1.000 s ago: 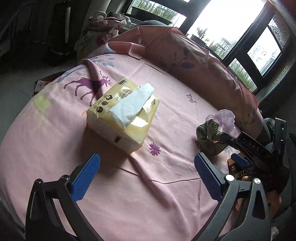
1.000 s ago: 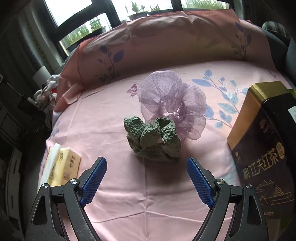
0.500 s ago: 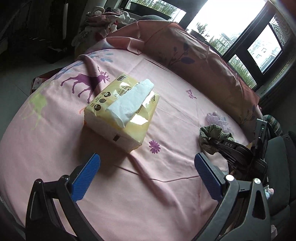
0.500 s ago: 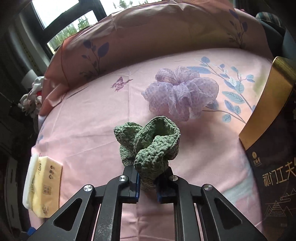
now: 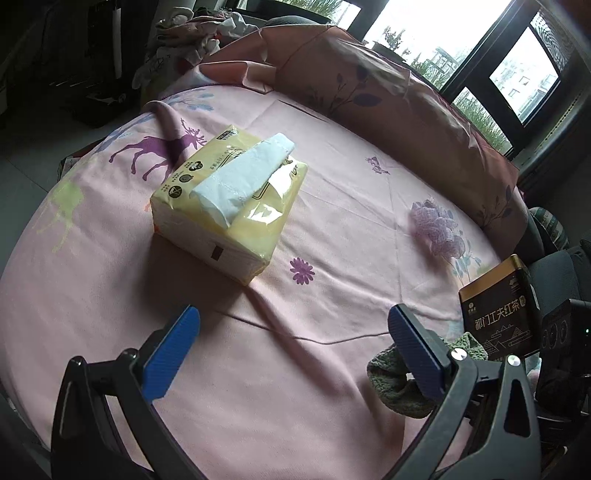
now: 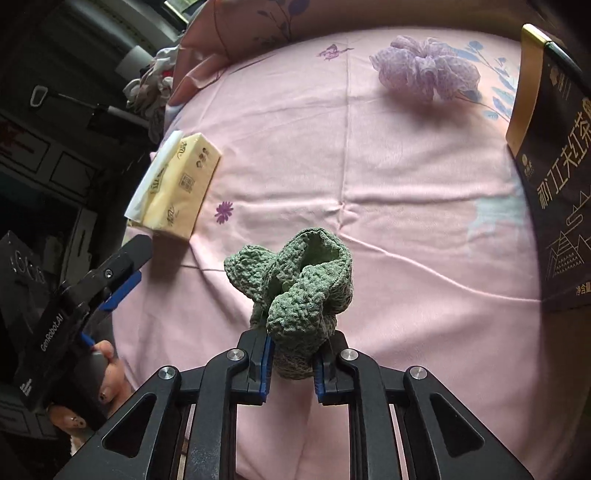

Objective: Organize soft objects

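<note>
My right gripper (image 6: 291, 363) is shut on a green knitted scrunchie (image 6: 299, 291) and holds it above the pink bedsheet (image 6: 406, 184). The scrunchie also shows in the left wrist view (image 5: 395, 384), just behind my left gripper's right finger. A purple mesh scrunchie (image 6: 424, 70) lies on the sheet far ahead, also in the left wrist view (image 5: 437, 229). My left gripper (image 5: 291, 347) is open and empty over the near part of the bed; it shows at the left of the right wrist view (image 6: 110, 280).
A yellow tissue pack (image 5: 229, 199) with a white tissue sticking out lies mid-bed, also in the right wrist view (image 6: 177, 184). A dark tea box (image 5: 498, 310) stands at the right (image 6: 554, 166). A pink pillow (image 5: 388, 85) lines the far side. Clothes pile (image 5: 192, 33) behind.
My right gripper closed on the green scrunchie, lifted it and carried it back towards the near edge, close to my left gripper. The purple scrunchie stayed in place.
</note>
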`<action>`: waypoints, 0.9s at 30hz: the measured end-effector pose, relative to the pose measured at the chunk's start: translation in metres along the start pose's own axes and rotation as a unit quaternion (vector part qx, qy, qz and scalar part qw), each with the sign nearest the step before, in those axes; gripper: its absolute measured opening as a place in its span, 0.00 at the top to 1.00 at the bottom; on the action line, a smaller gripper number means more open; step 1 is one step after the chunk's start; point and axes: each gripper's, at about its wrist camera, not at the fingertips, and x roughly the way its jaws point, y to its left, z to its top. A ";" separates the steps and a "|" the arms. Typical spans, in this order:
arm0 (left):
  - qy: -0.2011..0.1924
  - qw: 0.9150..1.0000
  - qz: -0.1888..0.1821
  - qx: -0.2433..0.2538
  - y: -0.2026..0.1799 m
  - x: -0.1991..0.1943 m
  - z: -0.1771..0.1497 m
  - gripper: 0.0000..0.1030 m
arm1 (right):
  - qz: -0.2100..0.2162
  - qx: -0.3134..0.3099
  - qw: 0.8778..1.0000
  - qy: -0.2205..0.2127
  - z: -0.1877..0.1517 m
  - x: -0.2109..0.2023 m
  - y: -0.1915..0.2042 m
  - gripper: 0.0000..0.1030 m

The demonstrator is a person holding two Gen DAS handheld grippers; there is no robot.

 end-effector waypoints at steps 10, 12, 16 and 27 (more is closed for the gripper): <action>0.032 0.998 0.001 0.060 -0.029 0.016 -0.015 0.01 | -0.014 0.016 0.996 -0.083 0.008 -0.032 -0.016 0.33; 0.042 0.997 -0.009 0.070 -0.036 0.019 -0.020 0.02 | -0.010 0.024 0.996 -0.090 0.009 -0.033 -0.020 0.33; 0.081 0.992 -0.029 0.097 -0.052 0.031 -0.034 0.12 | 0.003 0.042 0.996 -0.075 0.011 -0.023 -0.026 0.33; 0.129 0.980 -0.071 0.130 -0.084 0.051 -0.060 0.22 | 0.009 0.034 0.998 -0.051 0.013 -0.003 -0.029 0.33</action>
